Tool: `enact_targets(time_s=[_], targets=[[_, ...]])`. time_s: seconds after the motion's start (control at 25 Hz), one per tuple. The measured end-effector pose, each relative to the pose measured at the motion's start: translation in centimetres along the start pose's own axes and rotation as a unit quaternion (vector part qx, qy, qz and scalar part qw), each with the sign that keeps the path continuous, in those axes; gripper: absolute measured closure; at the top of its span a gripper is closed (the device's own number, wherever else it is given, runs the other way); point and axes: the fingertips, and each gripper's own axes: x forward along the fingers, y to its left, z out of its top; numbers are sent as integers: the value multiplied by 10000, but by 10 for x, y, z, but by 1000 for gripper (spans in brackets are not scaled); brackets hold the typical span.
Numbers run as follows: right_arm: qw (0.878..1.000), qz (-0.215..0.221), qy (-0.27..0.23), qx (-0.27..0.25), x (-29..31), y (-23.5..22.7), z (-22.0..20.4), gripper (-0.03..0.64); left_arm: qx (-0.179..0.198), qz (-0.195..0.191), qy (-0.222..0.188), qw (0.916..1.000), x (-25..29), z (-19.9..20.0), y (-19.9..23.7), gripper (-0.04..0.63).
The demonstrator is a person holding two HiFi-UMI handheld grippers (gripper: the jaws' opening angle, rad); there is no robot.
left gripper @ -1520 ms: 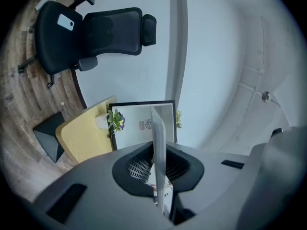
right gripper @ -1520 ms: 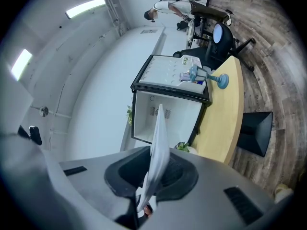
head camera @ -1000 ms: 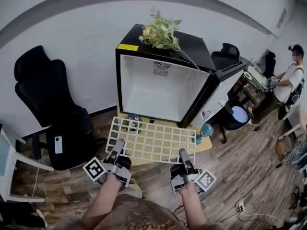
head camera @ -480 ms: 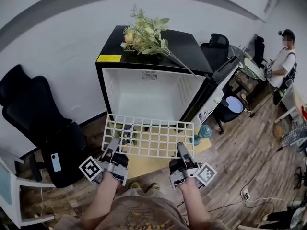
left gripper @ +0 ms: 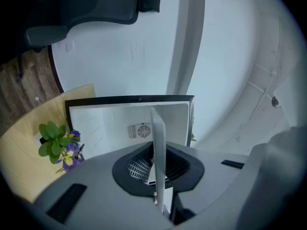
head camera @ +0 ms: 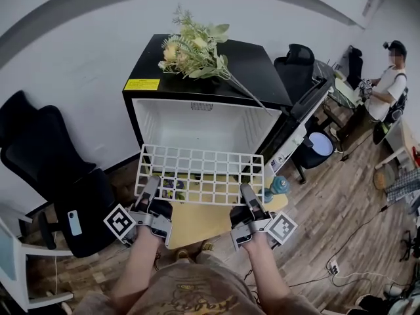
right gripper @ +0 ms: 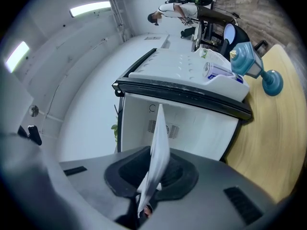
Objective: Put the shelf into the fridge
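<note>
A white wire-grid shelf (head camera: 200,174) is held level in front of the open black mini fridge (head camera: 203,123), its far edge at the fridge's mouth. My left gripper (head camera: 150,192) is shut on the shelf's near-left edge and my right gripper (head camera: 247,195) is shut on its near-right edge. In the left gripper view the shelf (left gripper: 159,152) runs edge-on between the jaws toward the white fridge interior (left gripper: 110,123). The right gripper view shows the shelf (right gripper: 157,152) edge-on too, with the fridge cavity (right gripper: 192,128) behind it.
The fridge door (head camera: 298,126) stands open to the right, with items in its rack. Flowers (head camera: 193,48) lie on the fridge top. A wooden board (head camera: 197,218) with a small purple-flowered plant (left gripper: 60,145) and a blue bottle (head camera: 277,186) lies below. Black chairs (head camera: 56,176) stand left; a person (head camera: 387,90) is far right.
Both grippers have carried the shelf up and forward, from over the wooden board to the fridge opening. The fridge now sits closer in the head view.
</note>
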Motion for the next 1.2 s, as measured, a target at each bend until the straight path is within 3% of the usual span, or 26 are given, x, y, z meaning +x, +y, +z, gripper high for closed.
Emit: enact_targets(time_s=[0.36,1.2], targets=[[9998,115,107,124,26,-5,13,594,144,-20,-137,9998,22,8,-3,546],[9993,86,343,134,49,-19,22,597,13,133,-418,9990,38,13,15,546]])
